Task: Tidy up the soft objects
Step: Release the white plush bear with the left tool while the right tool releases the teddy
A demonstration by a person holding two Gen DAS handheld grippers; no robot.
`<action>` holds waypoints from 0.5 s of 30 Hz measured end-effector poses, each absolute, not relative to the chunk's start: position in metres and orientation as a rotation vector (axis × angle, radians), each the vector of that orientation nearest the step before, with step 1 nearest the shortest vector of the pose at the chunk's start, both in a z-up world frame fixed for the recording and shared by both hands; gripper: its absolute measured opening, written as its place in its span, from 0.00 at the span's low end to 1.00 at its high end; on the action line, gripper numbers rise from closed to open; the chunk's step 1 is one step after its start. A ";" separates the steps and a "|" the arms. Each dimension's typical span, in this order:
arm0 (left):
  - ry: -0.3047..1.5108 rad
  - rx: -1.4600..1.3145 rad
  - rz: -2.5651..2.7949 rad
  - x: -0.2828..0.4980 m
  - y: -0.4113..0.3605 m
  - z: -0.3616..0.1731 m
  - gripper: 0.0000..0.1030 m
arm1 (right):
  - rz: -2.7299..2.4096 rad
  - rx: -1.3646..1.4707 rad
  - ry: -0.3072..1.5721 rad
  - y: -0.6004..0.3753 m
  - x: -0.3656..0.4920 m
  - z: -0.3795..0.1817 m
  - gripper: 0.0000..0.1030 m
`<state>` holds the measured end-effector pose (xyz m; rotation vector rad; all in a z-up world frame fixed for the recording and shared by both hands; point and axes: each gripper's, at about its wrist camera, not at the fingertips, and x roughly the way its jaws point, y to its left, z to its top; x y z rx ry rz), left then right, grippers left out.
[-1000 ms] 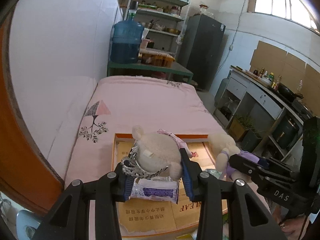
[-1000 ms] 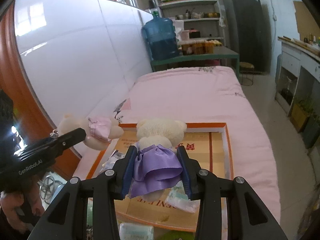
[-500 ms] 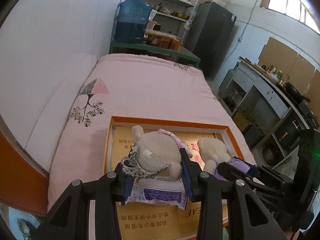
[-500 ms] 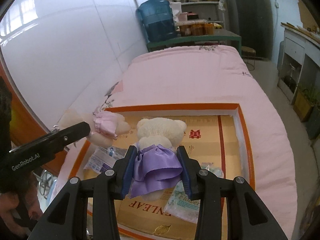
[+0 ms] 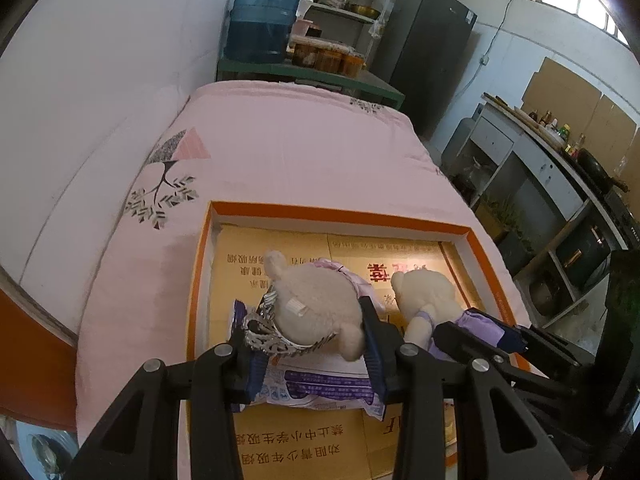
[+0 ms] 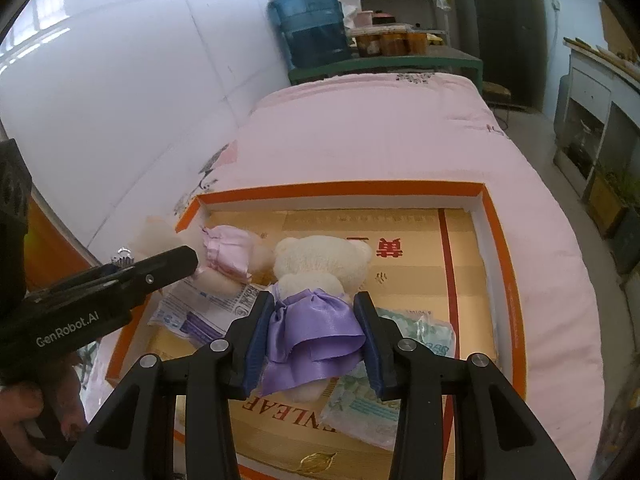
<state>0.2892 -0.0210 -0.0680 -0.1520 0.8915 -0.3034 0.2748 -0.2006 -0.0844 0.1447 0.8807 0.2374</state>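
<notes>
Above the orange-rimmed box on the pink bed, two small plush bears hung side by side. The bear in the purple dress was clamped at the skirt by the right gripper, jaws closed on the fabric, probably because the waist is the narrowest part. The bear with the silver crown was squeezed at the head by the left gripper. Both were held over the cardboard lining (two tissue packs lay there), apparently to set them inside together.
</notes>
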 end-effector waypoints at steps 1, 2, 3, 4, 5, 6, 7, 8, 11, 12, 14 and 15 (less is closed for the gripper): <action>0.896 -0.150 -0.303 0.290 -0.021 -0.070 0.40 | 0.236 0.143 0.884 -0.200 0.275 -0.086 0.41; 0.901 -0.150 -0.304 0.291 -0.022 -0.072 0.40 | 0.235 0.142 0.888 -0.200 0.275 -0.087 0.41; 0.904 -0.149 -0.304 0.291 -0.022 -0.074 0.40 | 0.234 0.141 0.891 -0.200 0.275 -0.089 0.41; 0.907 -0.149 -0.304 0.291 -0.023 -0.075 0.40 | 0.233 0.141 0.894 -0.200 0.276 -0.090 0.41; 0.910 -0.147 -0.303 0.292 -0.023 -0.076 0.40 | 0.233 0.141 0.897 -0.200 0.277 -0.090 0.41; 0.912 -0.147 -0.304 0.292 -0.023 -0.077 0.40 | 0.233 0.140 0.898 -0.200 0.277 -0.091 0.41; 0.914 -0.148 -0.304 0.292 -0.023 -0.078 0.40 | 0.233 0.139 0.899 -0.199 0.277 -0.092 0.41; 0.915 -0.151 -0.306 0.293 -0.022 -0.079 0.40 | 0.233 0.136 0.901 -0.199 0.277 -0.092 0.42; 0.924 -0.170 -0.314 0.294 -0.020 -0.081 0.40 | 0.237 0.131 0.903 -0.198 0.276 -0.093 0.44; 0.925 -0.173 -0.314 0.293 -0.019 -0.083 0.42 | 0.237 0.130 0.903 -0.198 0.276 -0.093 0.44; 0.931 -0.171 -0.312 0.293 -0.019 -0.084 0.45 | 0.234 0.126 0.903 -0.198 0.275 -0.094 0.45; 0.933 -0.167 -0.310 0.295 -0.019 -0.085 0.48 | 0.236 0.125 0.905 -0.197 0.275 -0.094 0.45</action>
